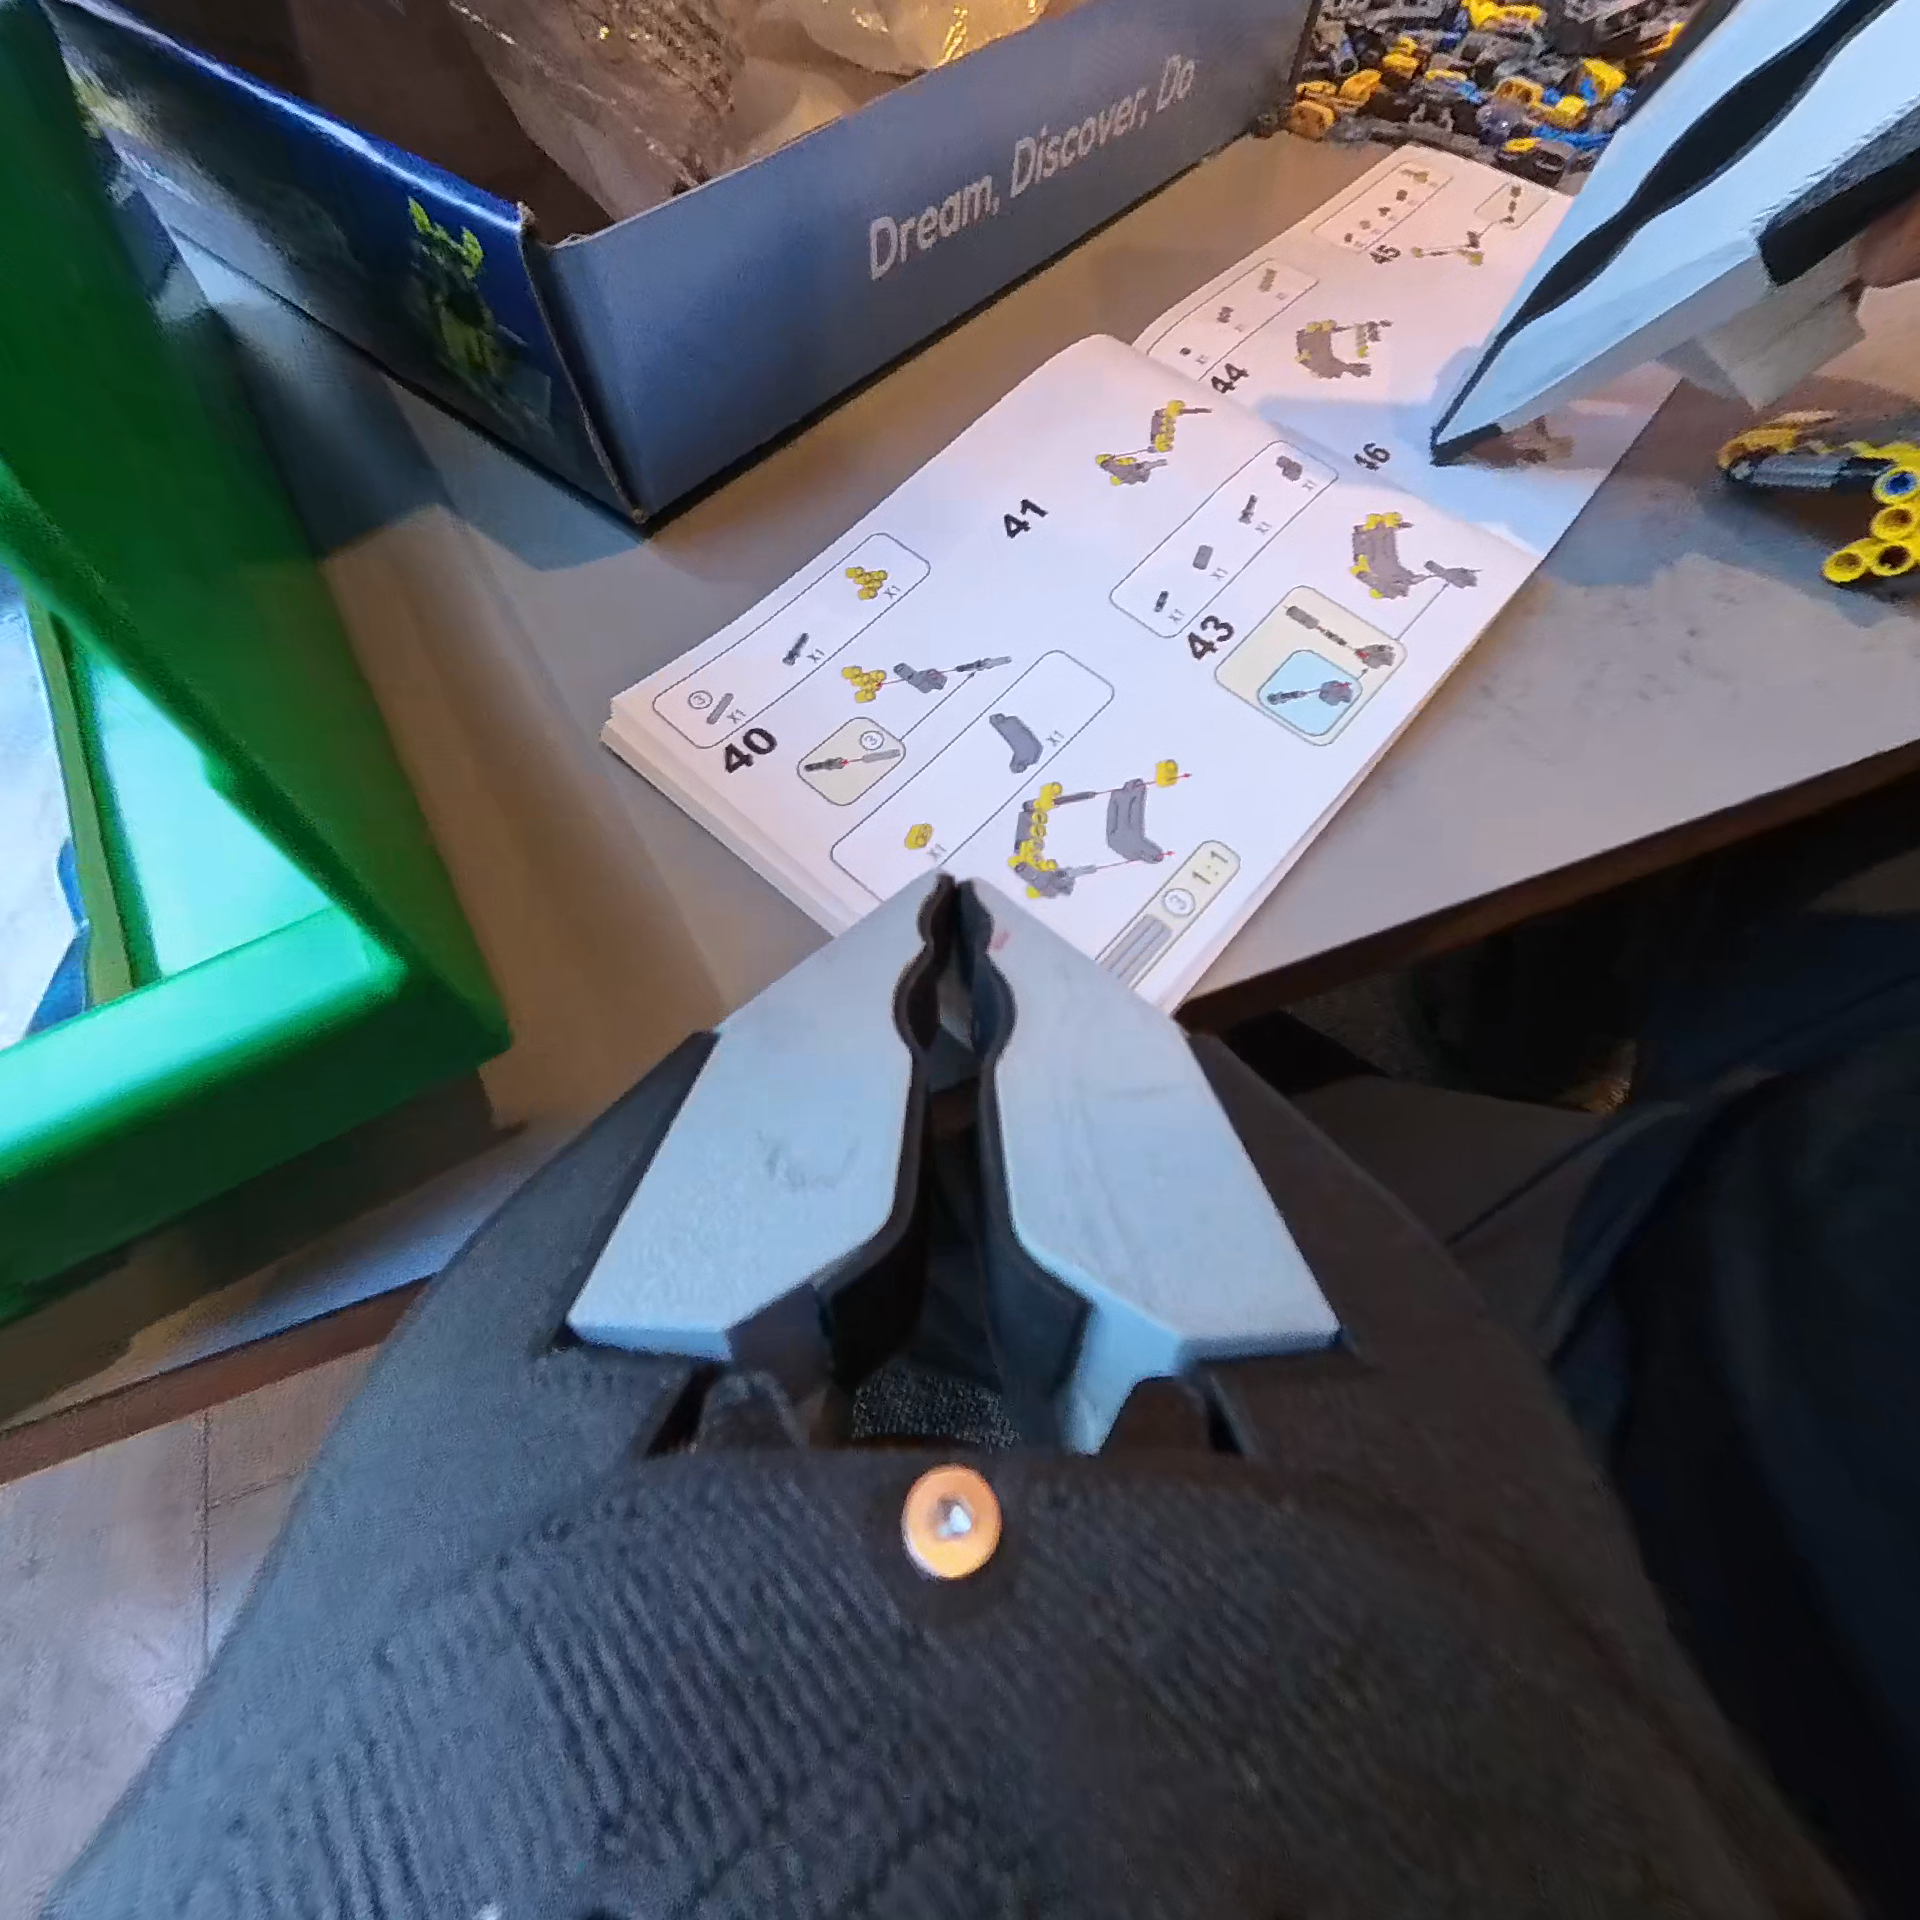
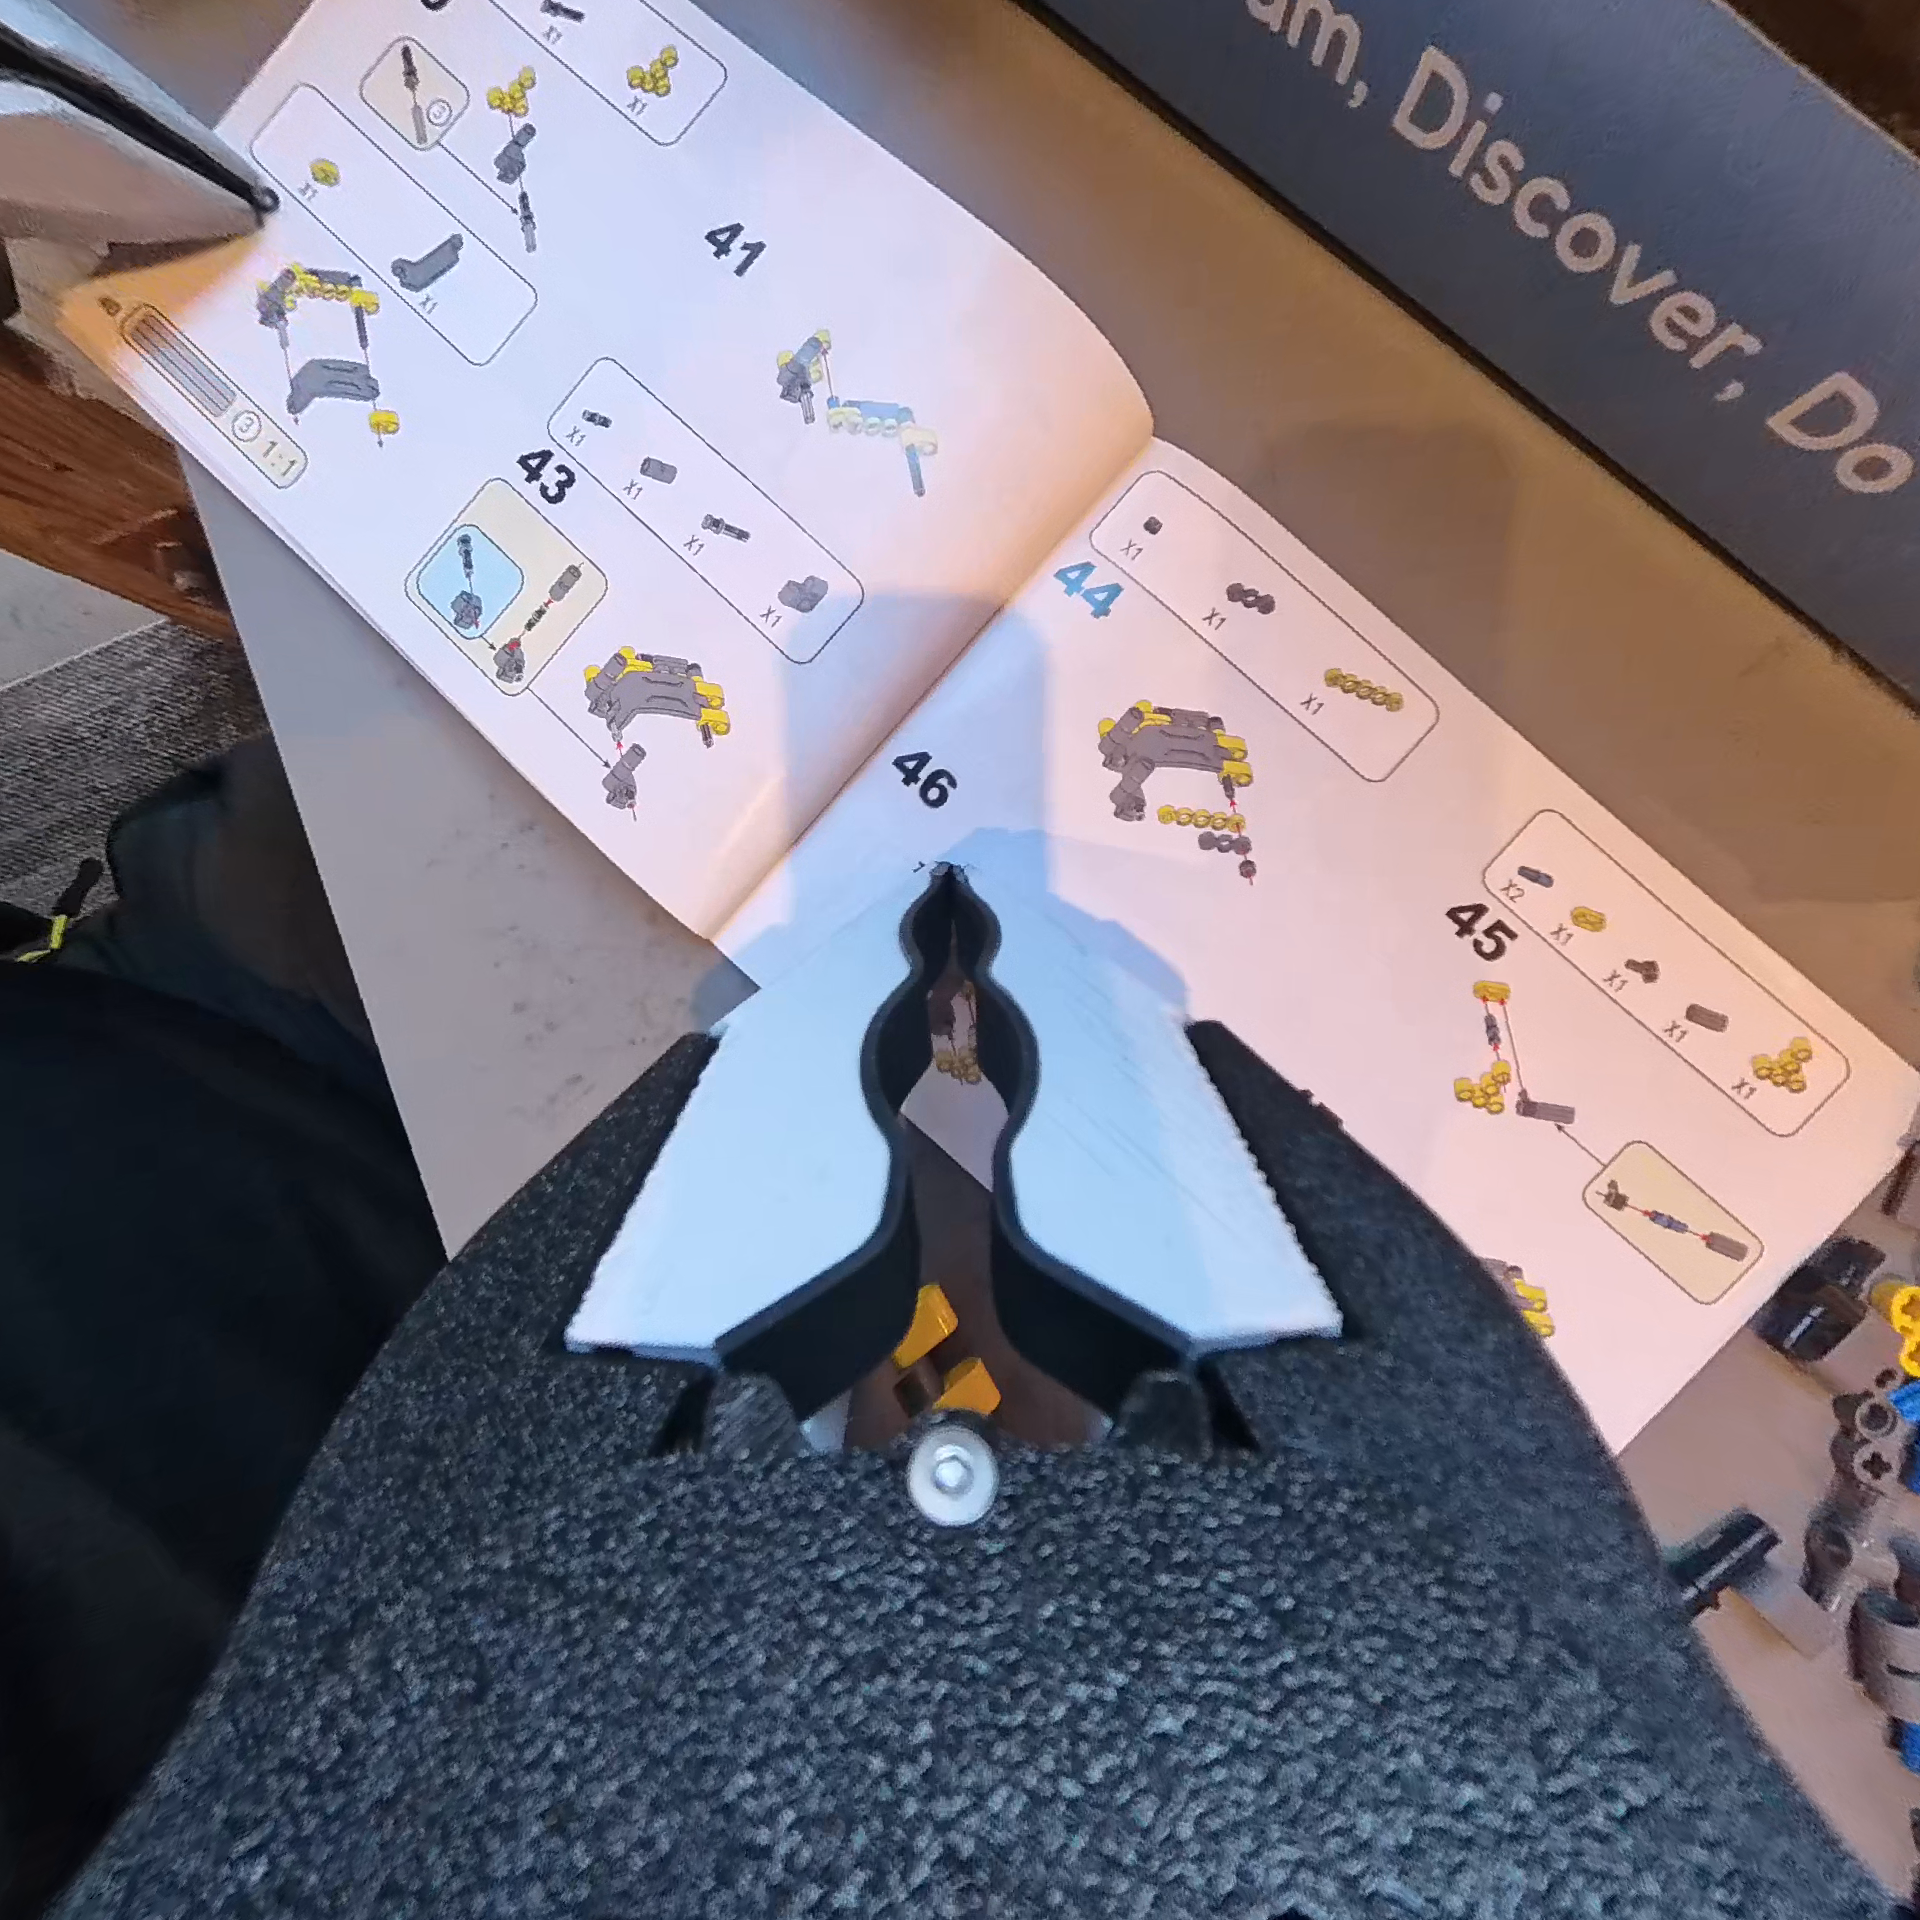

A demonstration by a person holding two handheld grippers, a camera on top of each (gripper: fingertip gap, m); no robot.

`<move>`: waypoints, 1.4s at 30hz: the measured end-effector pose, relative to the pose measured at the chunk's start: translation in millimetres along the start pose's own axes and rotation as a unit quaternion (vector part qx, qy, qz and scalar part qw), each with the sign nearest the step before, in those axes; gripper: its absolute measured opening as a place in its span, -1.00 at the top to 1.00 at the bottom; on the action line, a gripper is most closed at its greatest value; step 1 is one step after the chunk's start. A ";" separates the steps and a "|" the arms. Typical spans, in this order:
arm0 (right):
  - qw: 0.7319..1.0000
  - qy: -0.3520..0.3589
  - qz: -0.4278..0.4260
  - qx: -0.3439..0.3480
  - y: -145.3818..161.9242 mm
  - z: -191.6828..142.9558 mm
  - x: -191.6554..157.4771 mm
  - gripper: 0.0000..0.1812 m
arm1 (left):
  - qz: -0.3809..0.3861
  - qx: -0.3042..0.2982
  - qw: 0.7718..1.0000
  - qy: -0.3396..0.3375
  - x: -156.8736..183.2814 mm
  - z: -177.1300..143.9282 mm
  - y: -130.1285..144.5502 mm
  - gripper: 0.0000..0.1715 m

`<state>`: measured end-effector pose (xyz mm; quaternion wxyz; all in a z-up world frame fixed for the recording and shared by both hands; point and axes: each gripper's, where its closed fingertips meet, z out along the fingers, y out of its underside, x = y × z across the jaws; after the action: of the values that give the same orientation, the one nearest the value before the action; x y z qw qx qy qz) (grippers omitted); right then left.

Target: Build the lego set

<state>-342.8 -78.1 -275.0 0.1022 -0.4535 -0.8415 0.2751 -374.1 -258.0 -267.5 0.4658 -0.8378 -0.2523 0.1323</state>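
both claws clenched empty – left claw (image 1: pixel 948 896), right claw (image 2: pixel 945 878) – tips over an open white booklet (image 1: pixel 1039 644).

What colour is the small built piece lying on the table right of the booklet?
Mostly yellow with dark grey and a bit of blue: the built piece, clearest in the left wrist view.

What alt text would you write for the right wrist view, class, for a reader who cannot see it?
The right gripper, shut and empty, rests its tips over an open instruction booklet on a pale table. A dark blue box lies beyond; loose building pieces sit at right.
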 end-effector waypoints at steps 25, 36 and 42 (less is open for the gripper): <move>0.983 0.006 0.168 0.077 48.6 -70.0 11.7 0.72 | -0.025 0.020 0.999 0.016 -0.8 1.0 -1.0 1.00; 0.970 -0.031 0.228 0.077 67.8 -71.7 -0.6 0.53 | -0.026 0.024 0.999 0.015 -0.8 1.1 -1.2 1.00; 0.971 -0.025 0.224 0.078 73.4 -68.8 -2.4 0.53 | -0.019 0.026 0.999 0.007 -0.9 0.9 -1.2 1.00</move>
<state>-260.5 -22.5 -258.7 0.0515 -0.6143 -0.6967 0.3668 -375.7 -257.3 -267.0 0.4921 -0.8210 -0.2615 0.1240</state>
